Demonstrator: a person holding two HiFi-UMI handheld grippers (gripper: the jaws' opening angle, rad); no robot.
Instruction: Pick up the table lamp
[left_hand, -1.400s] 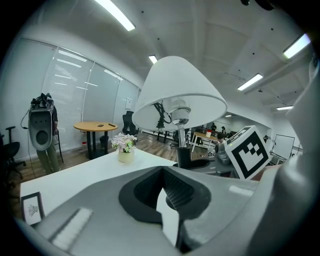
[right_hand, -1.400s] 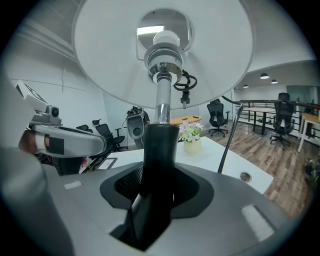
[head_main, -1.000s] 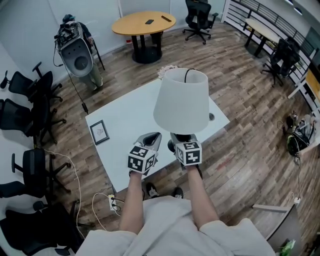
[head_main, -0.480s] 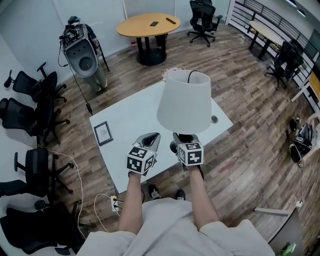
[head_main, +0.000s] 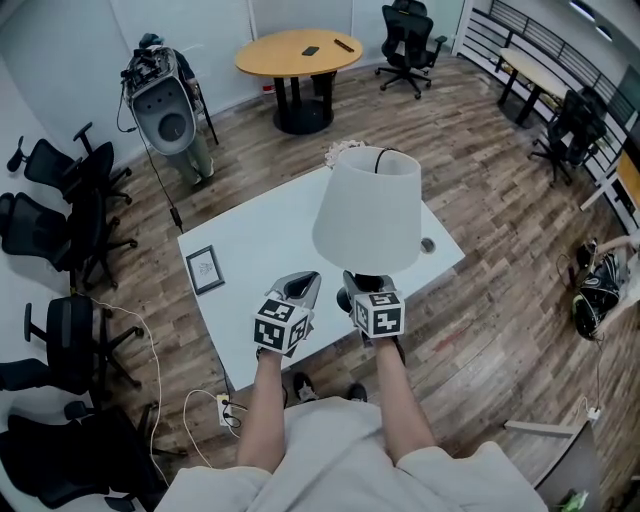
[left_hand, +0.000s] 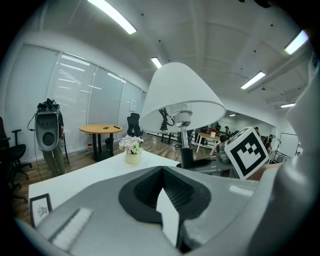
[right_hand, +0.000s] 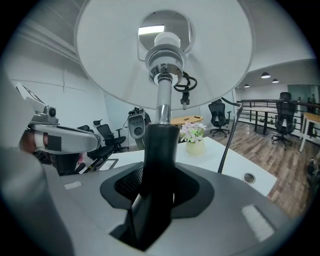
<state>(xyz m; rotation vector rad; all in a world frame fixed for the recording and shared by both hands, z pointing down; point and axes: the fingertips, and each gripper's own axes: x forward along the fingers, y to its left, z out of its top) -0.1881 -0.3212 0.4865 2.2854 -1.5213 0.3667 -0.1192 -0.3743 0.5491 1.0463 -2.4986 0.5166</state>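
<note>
The table lamp has a white shade (head_main: 367, 210) and a black stem (right_hand: 160, 150). My right gripper (head_main: 352, 290) is shut on that stem just under the shade and holds the lamp upright above the white table (head_main: 250, 230). In the right gripper view the stem fills the gap of the right gripper (right_hand: 160, 195), and the shade (right_hand: 100, 60) spreads overhead. The lamp's thin cord (right_hand: 227, 135) hangs down toward the table. My left gripper (head_main: 300, 287) hovers just left of the lamp, jaws together and holding nothing. From the left gripper (left_hand: 165, 200) the lamp shade (left_hand: 180, 92) shows ahead to the right.
On the table are a small picture frame (head_main: 204, 268), a pot of flowers (head_main: 340, 150) and a cable grommet (head_main: 428, 244). A round wooden table (head_main: 298, 50) stands beyond. Office chairs (head_main: 60, 190) line the left side, near a grey machine (head_main: 165, 105).
The head view has shifted slightly. Both grippers and the lamp keep the same places.
</note>
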